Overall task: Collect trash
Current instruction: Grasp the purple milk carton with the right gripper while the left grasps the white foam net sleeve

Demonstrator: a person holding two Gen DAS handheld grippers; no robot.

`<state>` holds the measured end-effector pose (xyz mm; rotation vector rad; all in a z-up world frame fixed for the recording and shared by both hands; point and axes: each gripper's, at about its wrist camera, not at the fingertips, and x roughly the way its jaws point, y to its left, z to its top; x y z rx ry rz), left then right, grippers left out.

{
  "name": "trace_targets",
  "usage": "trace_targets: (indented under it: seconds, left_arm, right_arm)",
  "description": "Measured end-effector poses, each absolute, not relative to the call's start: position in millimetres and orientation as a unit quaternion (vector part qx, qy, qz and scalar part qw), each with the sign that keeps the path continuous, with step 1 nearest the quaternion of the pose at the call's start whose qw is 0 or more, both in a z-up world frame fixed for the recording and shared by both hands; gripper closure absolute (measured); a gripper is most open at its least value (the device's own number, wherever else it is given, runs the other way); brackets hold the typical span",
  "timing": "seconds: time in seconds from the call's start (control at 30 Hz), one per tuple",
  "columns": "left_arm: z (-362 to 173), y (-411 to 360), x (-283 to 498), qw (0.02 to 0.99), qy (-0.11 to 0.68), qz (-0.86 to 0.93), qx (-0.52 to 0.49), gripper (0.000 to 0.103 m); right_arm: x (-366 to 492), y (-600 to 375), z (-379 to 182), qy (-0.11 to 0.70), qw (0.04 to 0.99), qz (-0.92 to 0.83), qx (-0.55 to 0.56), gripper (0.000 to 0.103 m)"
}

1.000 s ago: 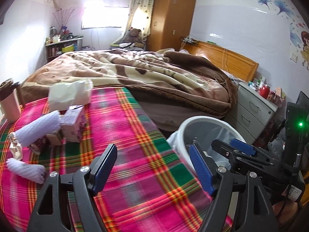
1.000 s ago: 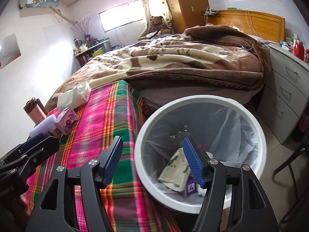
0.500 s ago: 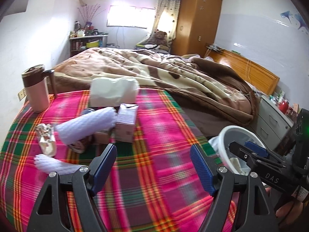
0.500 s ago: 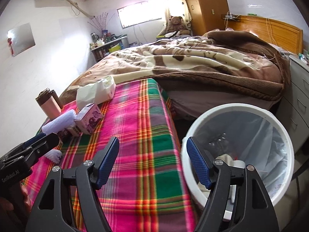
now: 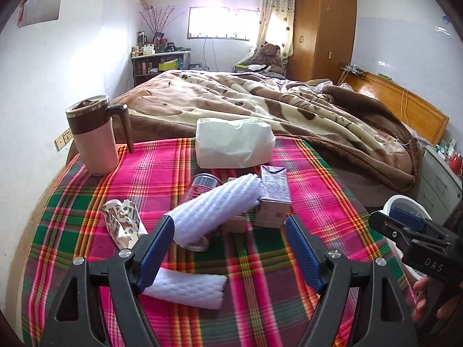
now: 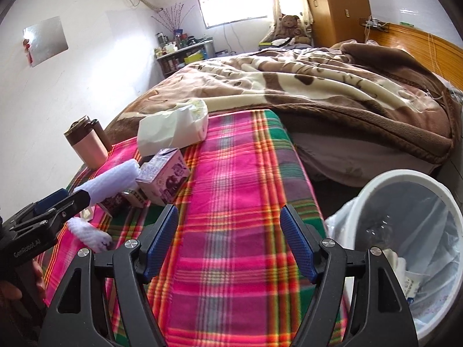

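On the plaid-covered table (image 5: 315, 202) lie a white foam net sleeve (image 5: 214, 205), a second foam sleeve (image 5: 188, 287), a purple drink carton (image 5: 273, 195), a crumpled printed wrapper (image 5: 123, 225) and a can (image 5: 202, 183) under the sleeve. My left gripper (image 5: 230, 248) is open and empty, just in front of the long foam sleeve. My right gripper (image 6: 230, 241) is open and empty over the table (image 6: 240, 173), with the carton (image 6: 163, 176) and sleeve (image 6: 113, 179) to its left. The white lined trash bin (image 6: 405, 231) stands right of the table, with trash inside.
A pink and brown mug (image 5: 94, 138) stands at the table's far left. A white tissue pack (image 5: 234, 144) lies at the far edge. A bed with a brown blanket (image 5: 289, 110) lies beyond. A grey nightstand (image 5: 439, 179) stands behind the bin.
Both grippers swung left, away from the bin and toward the items on the table. The left gripper moved closer to the foam sleeves. Both stayed open.
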<state>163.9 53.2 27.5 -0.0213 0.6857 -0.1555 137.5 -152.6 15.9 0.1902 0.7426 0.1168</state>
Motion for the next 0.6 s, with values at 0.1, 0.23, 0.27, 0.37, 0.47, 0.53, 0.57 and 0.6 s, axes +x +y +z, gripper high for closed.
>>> trace_targets:
  seconds: [0.1, 0.23, 0.27, 0.37, 0.47, 0.53, 0.57, 0.6]
  left_arm:
    - [24.7, 57.1, 171.3, 0.937, 0.342, -0.075, 0.002, 0.022]
    - [20.7, 64.2, 184.0, 0.933, 0.352, -0.079, 0.005, 0.022]
    - [20.0, 65.8, 187.1, 0.931, 0.355, -0.084, 0.001, 0.022]
    - [17.4, 63.9, 194.4, 0.930, 0.357, -0.088, 0.023, 0.022]
    - [13.4, 65.1, 202.6, 0.926, 0.366, -0.094, 0.022, 0.022]
    - [11.8, 64.3, 205.6, 0.926, 0.364, -0.096, 0.033, 0.022]
    - [10.5, 64.0, 207.1, 0.925, 0.365, -0.097, 0.036, 0.022]
    - [8.9, 63.8, 208.8, 0.924, 0.368, -0.100, 0.037, 0.022]
  right_arm:
    - [150.6, -143.0, 16.1, 0.366, 0.924, 0.065, 0.089, 0.029]
    - [168.3, -130.2, 17.5, 0.372, 0.921, 0.075, 0.084, 0.029]
    - [174.1, -127.0, 17.7, 0.374, 0.920, 0.078, 0.085, 0.029]
    - [187.7, -119.8, 16.1, 0.383, 0.915, 0.088, 0.091, 0.029]
    - [198.6, -111.8, 12.9, 0.391, 0.912, 0.090, 0.085, 0.029]
    - [205.0, -108.7, 11.0, 0.397, 0.909, 0.092, 0.085, 0.029]
    - [208.7, -106.1, 10.3, 0.401, 0.907, 0.092, 0.086, 0.029]
    - [211.3, -103.6, 10.2, 0.402, 0.907, 0.094, 0.086, 0.029]
